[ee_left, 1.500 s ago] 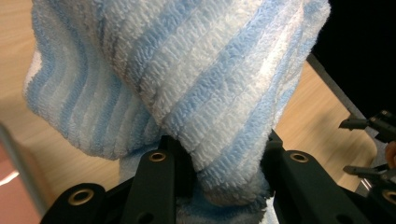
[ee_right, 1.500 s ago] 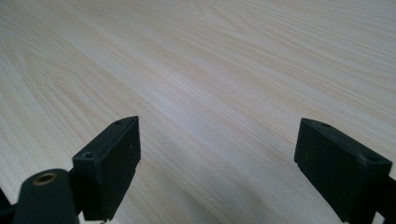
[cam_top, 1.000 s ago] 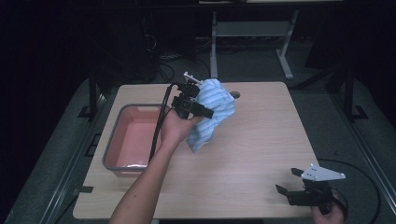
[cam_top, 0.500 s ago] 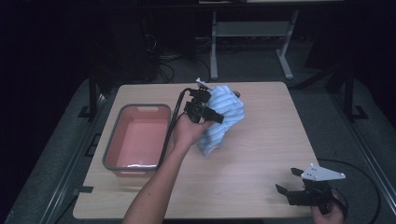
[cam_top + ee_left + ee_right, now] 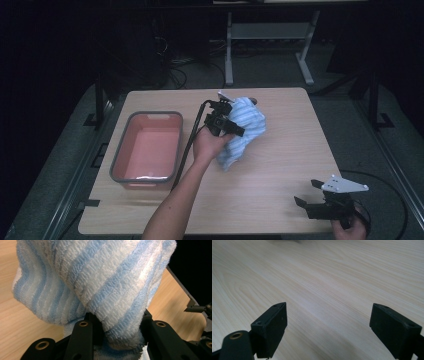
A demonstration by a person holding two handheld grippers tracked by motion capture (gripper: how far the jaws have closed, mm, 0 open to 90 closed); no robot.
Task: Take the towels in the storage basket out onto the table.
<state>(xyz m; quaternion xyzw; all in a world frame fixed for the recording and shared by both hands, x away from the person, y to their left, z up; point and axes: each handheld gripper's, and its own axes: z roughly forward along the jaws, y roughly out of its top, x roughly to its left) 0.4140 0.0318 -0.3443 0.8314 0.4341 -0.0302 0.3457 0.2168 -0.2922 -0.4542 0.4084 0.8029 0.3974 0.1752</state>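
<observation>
**Left tongs clamped on striped towel, right tongs idle and apart**

Left tongs (image 5: 231, 129) grip a blue-and-white striped towel (image 5: 244, 131), jaws pressed together on a bunched fold; in the left gripper view the terry cloth (image 5: 100, 282) bulges out between the two black jaws and covers most of the frame, so the jaw tips are hidden. Towel is over the middle of the tabletop (image 5: 280, 170), toward the far edge, just right of the tub. High view: its lower end hangs by the hand; cannot tell if it touches the wood. The left hand (image 5: 210, 145) partly covers the towel's near side. A small dark thing at the towel's far top edge is too small to make out.

Pink tub with grey rim (image 5: 120, 160) sits left of the towel, apart from it; something pale at its near end, unclear what.

Right tongs (image 5: 315, 200) are at the near right corner, jaws wide apart, nothing between them; the right gripper view (image 5: 328, 322) shows bare wood. The right hand (image 5: 350, 230) is cut off by the frame edge. Room behind is dark, details lost.
</observation>
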